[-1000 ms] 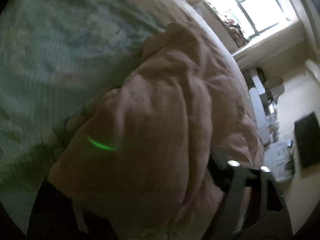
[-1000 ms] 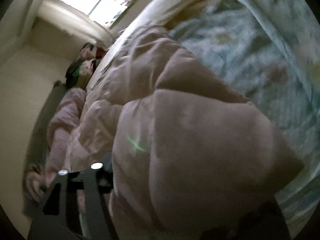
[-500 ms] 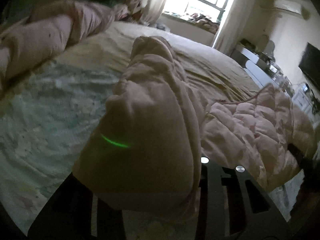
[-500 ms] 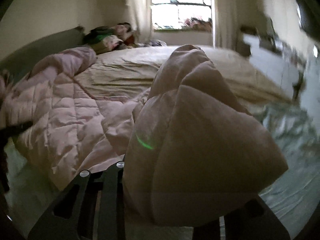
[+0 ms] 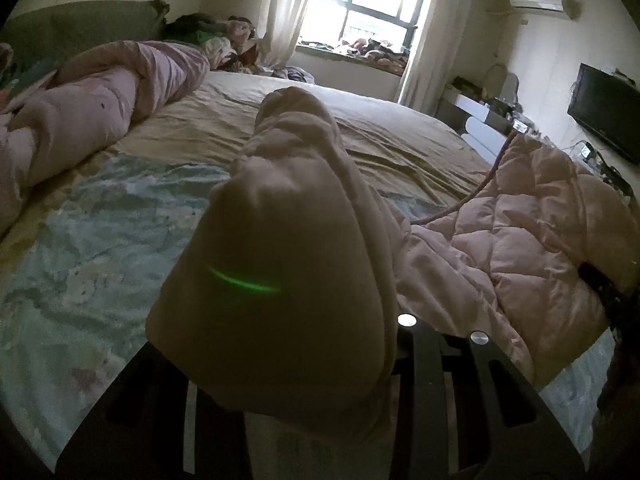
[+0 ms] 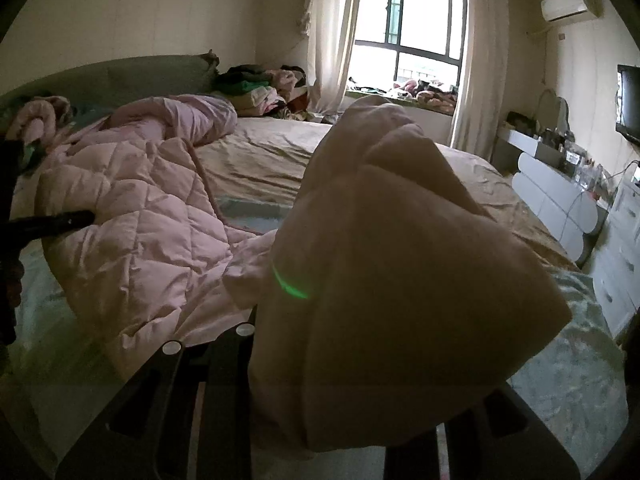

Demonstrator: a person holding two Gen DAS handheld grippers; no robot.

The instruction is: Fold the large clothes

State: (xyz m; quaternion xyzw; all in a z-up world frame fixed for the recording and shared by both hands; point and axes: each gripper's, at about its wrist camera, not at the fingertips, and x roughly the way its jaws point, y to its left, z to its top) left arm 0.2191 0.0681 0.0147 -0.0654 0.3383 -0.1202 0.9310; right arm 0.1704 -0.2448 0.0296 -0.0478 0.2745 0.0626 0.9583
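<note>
A large pale pink quilted garment (image 5: 520, 236) lies spread on the bed (image 5: 380, 136); it also shows in the right wrist view (image 6: 132, 216). My left gripper (image 5: 296, 364) is shut on a bunched corner of the garment (image 5: 280, 248), held up above the bed. My right gripper (image 6: 340, 384) is shut on another bunched corner of it (image 6: 400, 264), also lifted. The cloth hides the fingertips of both. The other gripper shows at the right edge of the left wrist view (image 5: 604, 292) and at the left edge of the right wrist view (image 6: 44, 222).
A rolled pink duvet (image 5: 100, 92) lies along the far left of the bed. A light blue patterned sheet (image 5: 80, 260) covers the near part. A clothes pile (image 6: 256, 88), window (image 6: 416, 44), white dresser (image 6: 560, 184) and TV (image 5: 604, 108) stand around.
Both wrist views have swung from a tilted view close over the bed to level, looking toward the window. Both grippers have kept hold of the garment corners and lifted them.
</note>
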